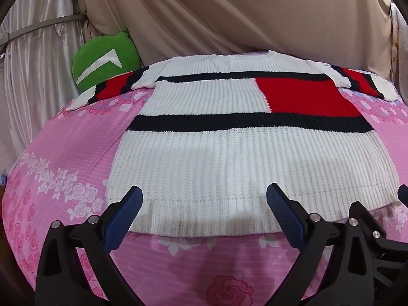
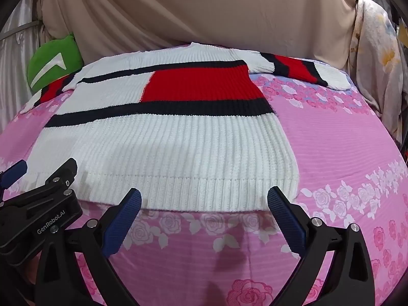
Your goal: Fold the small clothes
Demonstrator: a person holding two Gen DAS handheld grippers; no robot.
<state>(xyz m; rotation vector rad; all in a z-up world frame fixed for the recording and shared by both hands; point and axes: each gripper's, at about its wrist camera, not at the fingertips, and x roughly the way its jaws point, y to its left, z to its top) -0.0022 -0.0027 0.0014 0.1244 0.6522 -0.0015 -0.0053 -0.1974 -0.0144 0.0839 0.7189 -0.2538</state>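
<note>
A white knit sweater [image 1: 229, 158] with navy stripes and a red block lies flat on the pink bed, sleeves spread out to both sides, hem nearest me. It also shows in the right wrist view [image 2: 163, 148]. My left gripper [image 1: 204, 196] is open and empty, its blue pads just above the hem's left part. My right gripper [image 2: 204, 199] is open and empty over the hem's right part. In the right wrist view, the left gripper's body [image 2: 38, 204] shows at the left. In the left wrist view, part of the right gripper [image 1: 382, 229] shows at the right.
The bed has a pink rose-print sheet [image 1: 63, 153], also seen in the right wrist view [image 2: 344, 153]. A green cushion [image 1: 104, 58] sits at the back left. Beige and white curtains [image 1: 229, 12] hang behind the bed. A floral cloth [image 2: 377, 58] hangs at the right.
</note>
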